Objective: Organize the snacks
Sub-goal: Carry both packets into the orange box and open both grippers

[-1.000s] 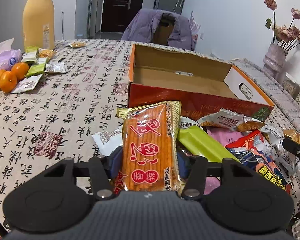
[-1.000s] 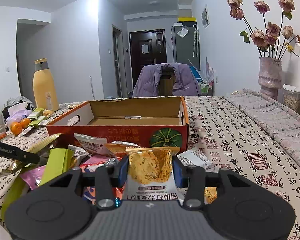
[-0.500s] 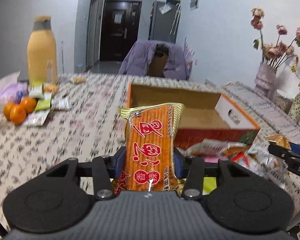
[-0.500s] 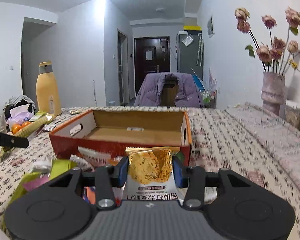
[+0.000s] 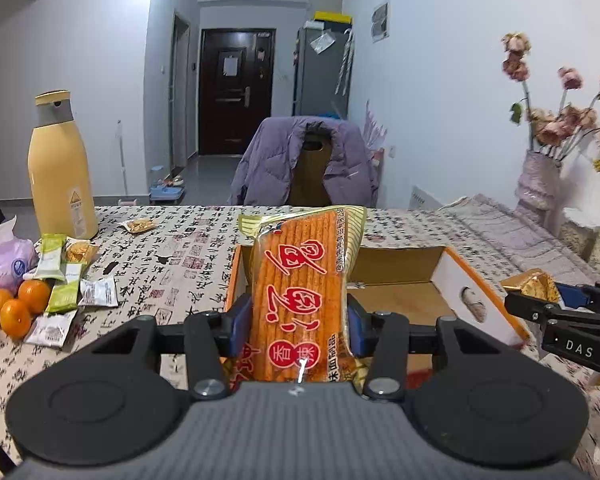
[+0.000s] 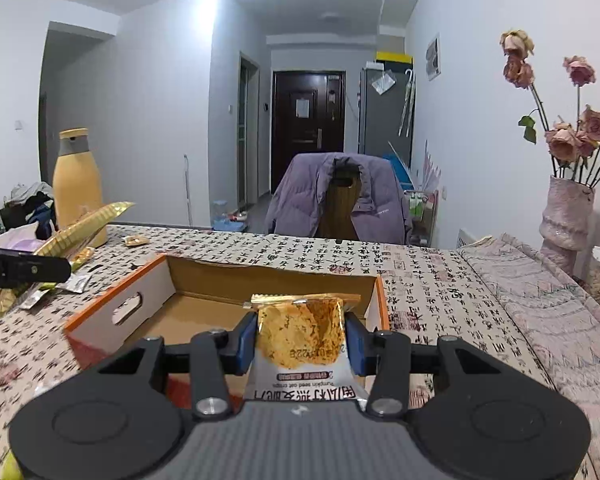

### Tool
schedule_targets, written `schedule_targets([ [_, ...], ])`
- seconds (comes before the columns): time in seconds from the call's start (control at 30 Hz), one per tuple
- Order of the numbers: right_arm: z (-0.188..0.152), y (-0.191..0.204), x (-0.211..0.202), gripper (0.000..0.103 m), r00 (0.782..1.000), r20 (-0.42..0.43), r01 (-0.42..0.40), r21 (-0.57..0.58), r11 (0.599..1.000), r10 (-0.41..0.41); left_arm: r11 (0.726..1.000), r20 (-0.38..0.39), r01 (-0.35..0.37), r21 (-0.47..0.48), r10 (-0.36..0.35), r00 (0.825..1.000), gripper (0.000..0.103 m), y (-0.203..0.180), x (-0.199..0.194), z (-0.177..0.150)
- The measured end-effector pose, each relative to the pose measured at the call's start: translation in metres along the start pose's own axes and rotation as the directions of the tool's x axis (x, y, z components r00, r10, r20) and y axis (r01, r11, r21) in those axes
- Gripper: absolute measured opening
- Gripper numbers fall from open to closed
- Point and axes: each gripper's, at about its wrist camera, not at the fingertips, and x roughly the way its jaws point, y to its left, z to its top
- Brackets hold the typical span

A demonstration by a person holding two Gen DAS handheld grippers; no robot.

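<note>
A: Box (image 5: 400, 296) first. Where does it lie from your left gripper (image 5: 298, 322)?

B: Dead ahead at 12 o'clock and below. You're clamped on the orange pack (image 5: 300, 292), pads pressing both long edges. The pack stands on end, long axis running away from you, top seal tilted toward 1 o'clock, its far end over the near wall of the box.

A: And the right one?

B: Your right gripper (image 6: 300, 344) is closed on the crisp packet (image 6: 300, 340), which is squat, with its crimped top flaring out above the pads. The box (image 6: 204, 316) sits at 12 o'clock from there too, slightly to 11, open floor showing just past the packet.

A: Which hand is nearer the box?

B: Hard to rank. In the left view, the right gripper (image 5: 540, 312) pokes in at 3 o'clock beside the end wall with the handle hole. In the right view, the left one (image 6: 24, 270) shows at 9 o'clock, apparently still off the box's other end. My guess is the right is a shade closer.

A: So what does the drop hinge on?

B: I'd say on the orange pack's length. Lay its long axis along the box's long side, so it lies flat; the crisp packet fits anywhere beside it. The box floor looks bare, and loose snacks (image 5: 64, 280) wait at 9 o'clock by the bottle (image 5: 60, 168).
</note>
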Motion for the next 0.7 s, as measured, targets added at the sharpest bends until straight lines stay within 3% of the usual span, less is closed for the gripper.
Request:
schedule_targets([
  [0.3, 0.022, -0.005, 0.087, 0.044, 0.984, -0.176, 0.018, 0.008, 1.000, -0.016, 0.997, -0.119, -0.062, 0.053, 0.068, 0.991, 0.048, -0.012, 0.076, 0.021],
  [0.5, 0.003, -0.005, 0.134, 0.044, 0.954, -0.299, 0.031, 0.017, 0.999, -0.024, 0.993, -0.245, -0.073, 0.092, 0.093, 0.965, 0.048, -0.019, 0.127, 0.003],
  [0.7, -0.006, -0.001, 0.150, 0.045, 0.937, -0.349, 0.021, -0.004, 1.000, -0.021, 0.992, -0.287, -0.072, 0.102, 0.099, 0.953, 0.053, -0.021, 0.147, -0.012],
])
